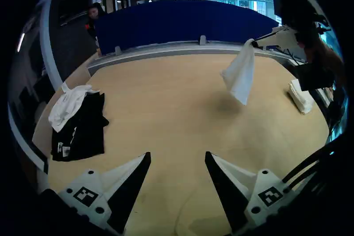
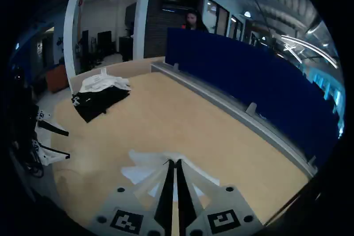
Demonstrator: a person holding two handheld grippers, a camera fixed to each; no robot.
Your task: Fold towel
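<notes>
Right tongs (image 2: 174, 163): pressed together on a corner of the towel (image 1: 241, 74), white cloth bunched around both fingers.
Left tongs (image 1: 177, 155): spread wide, holding nothing.
Towel: hangs by that one pinched corner over the far right of the counter (image 1: 177, 103), drooping in loose folds, its lowest tip clear of the wood with a shadow beneath it.
Nearby: a stack of folded towels (image 1: 302, 96) lies at the right edge, just beyond the hanging towel.
Farther out: a heap of black and white clothes (image 1: 79, 125) sits well apart at the left; a blue divider (image 1: 186, 19) runs along the far edge.
Risk, grip: the hold is on one corner alone, so a quick swing could pull the cloth out of the fingers.
Risk, shape: the towel hangs crumpled; lowered like this it would likely land in a bunch, not flat, and any fold would come out crooked.
Risk, second corner: the free corners are buried in the drape, so the left tongs could catch the wrong layer.
Pose, right: raised high and reaching out over the counter.
Pose, left: low at the near edge, pointing across the counter towards the towel.
</notes>
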